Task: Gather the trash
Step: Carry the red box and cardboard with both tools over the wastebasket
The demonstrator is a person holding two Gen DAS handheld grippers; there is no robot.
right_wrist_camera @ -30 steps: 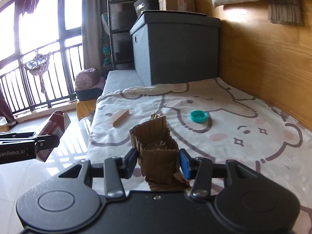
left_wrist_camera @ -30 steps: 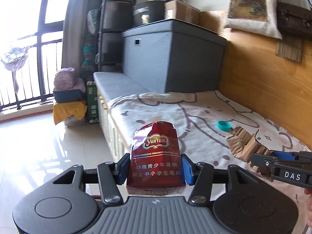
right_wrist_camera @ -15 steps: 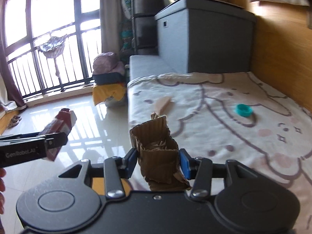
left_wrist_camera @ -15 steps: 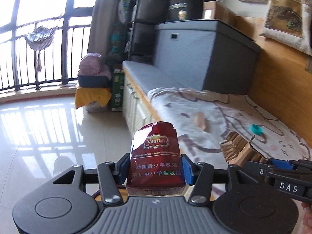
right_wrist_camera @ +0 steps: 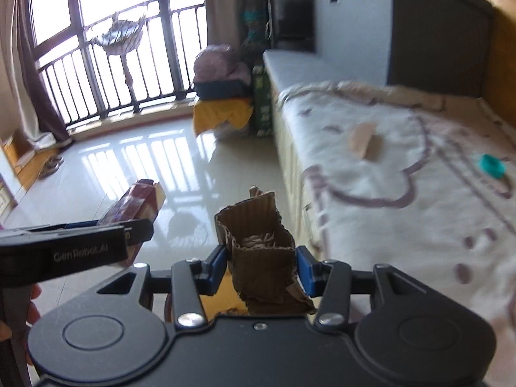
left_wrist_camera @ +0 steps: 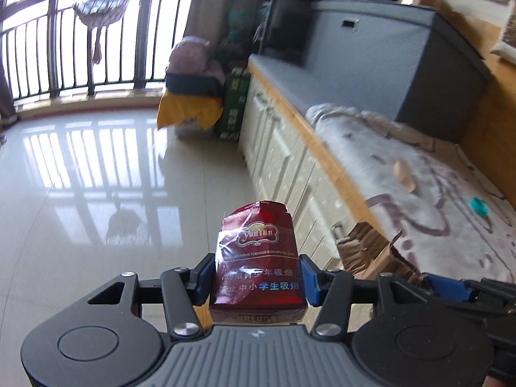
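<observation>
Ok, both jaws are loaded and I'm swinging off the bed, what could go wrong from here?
1. The torn cardboard piece in the right gripper is crumpled and ragged, so it could crush and slip out.
2. The red cigarette pack in the left gripper is soft and dented; it may slide.
3. The teal cap and wooden scrap on the blanket could get forgotten.

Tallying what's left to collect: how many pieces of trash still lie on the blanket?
2: a tan cardboard scrap near the blanket's middle, and a teal bottle cap further right, toward the wooden wall. More may lie outside the frame.
</observation>
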